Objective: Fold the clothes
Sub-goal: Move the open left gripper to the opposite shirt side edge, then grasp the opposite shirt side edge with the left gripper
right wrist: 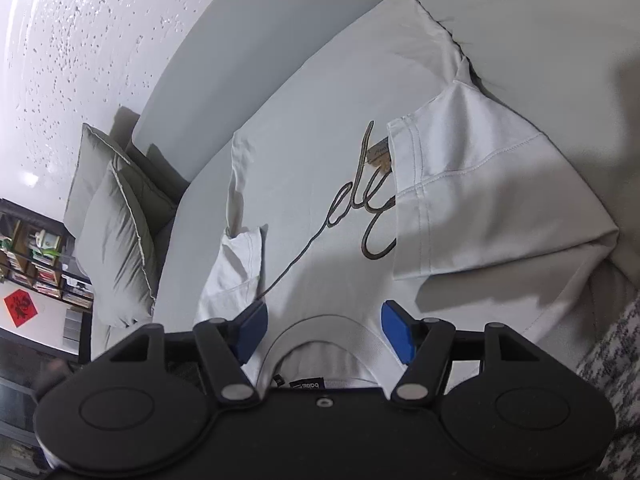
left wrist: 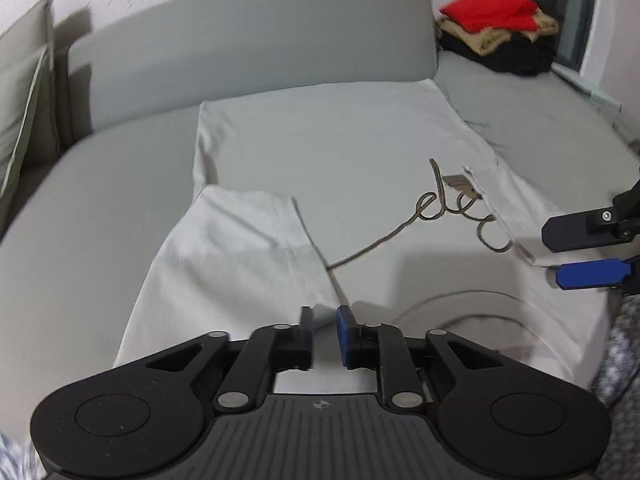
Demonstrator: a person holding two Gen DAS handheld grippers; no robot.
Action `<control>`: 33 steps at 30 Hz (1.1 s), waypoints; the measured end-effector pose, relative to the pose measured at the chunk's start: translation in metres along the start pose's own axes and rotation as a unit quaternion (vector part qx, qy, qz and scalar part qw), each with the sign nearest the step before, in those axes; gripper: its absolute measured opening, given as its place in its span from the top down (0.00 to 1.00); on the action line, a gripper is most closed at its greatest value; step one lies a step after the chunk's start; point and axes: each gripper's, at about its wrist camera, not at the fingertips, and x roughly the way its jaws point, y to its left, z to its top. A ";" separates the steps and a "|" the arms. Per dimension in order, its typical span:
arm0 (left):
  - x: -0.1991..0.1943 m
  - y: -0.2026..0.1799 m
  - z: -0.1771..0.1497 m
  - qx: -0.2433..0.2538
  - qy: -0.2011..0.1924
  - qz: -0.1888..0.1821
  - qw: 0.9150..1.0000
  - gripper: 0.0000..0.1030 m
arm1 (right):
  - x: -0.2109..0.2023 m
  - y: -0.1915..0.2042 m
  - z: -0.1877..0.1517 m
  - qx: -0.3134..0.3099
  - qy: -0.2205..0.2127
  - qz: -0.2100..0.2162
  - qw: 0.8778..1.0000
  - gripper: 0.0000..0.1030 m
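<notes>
A white T-shirt (left wrist: 332,140) with a dark script print (left wrist: 436,208) lies flat on the grey sofa seat (left wrist: 100,184), collar (right wrist: 320,326) nearest me. Both sleeves are folded inward: the left one (left wrist: 236,252) and the right one (right wrist: 480,200). My left gripper (left wrist: 325,316) hovers at the near corner of the left sleeve. Its jaws stand a narrow gap apart, with a tip of white cloth between them that is not pinched. My right gripper (right wrist: 323,312) stands open just above the collar, holding nothing. It also shows at the right edge of the left wrist view, as the right gripper (left wrist: 576,252).
A pile of red, tan and black clothes (left wrist: 500,28) sits at the sofa's far right corner. Grey cushions (right wrist: 116,220) lean at the left end, below the backrest (left wrist: 248,40). A bookshelf (right wrist: 32,256) stands beyond. Patterned grey fabric (right wrist: 612,360) borders the near right.
</notes>
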 end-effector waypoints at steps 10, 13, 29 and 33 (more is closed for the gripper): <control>-0.030 0.144 0.004 -0.265 0.001 -0.008 0.964 0.61 | -0.033 -0.018 0.004 0.014 -0.036 0.019 0.999 0.37; -0.010 0.161 0.007 -0.289 0.036 -0.023 0.956 0.62 | -0.035 -0.025 0.004 0.031 -0.043 0.021 0.998 0.37; 0.016 0.139 0.011 -0.285 0.085 -0.011 0.955 0.98 | -0.039 -0.031 0.008 0.025 -0.052 -0.002 0.998 0.37; 0.006 0.116 0.022 -0.232 0.078 0.035 0.969 0.89 | -0.040 -0.034 0.011 0.018 -0.059 -0.013 0.998 0.37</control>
